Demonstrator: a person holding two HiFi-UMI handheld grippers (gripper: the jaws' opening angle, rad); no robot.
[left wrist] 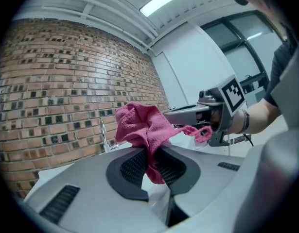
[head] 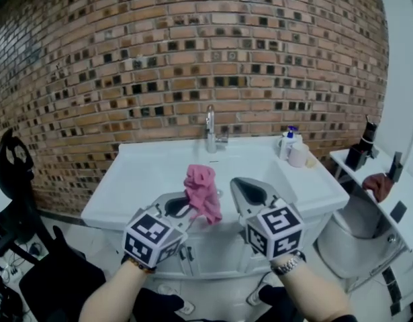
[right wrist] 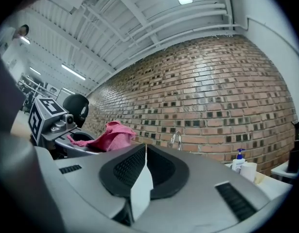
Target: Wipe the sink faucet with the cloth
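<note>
Cloth (head: pixel 202 192), pink and bunched, clamped between jaws of left gripper (head: pixel 182 206), rising above jaw tips, over front edge of sink (head: pixel 146 180). Right gripper (head: pixel 245 188) just beside it, jaws pressed together, nothing between them. Both forearms reach forward side by side, grippers about level, aimed toward faucet (head: pixel 211 130) at sink's back by brick wall (head: pixel 193 45); cloth well apart from faucet

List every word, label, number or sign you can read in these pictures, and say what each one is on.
No text can be read.
The left gripper and right gripper bear only black-and-white square patterns, no letters or numbers.
The pump bottle beside the faucet: label too small to read.
The pink cloth: no print visible.
</note>
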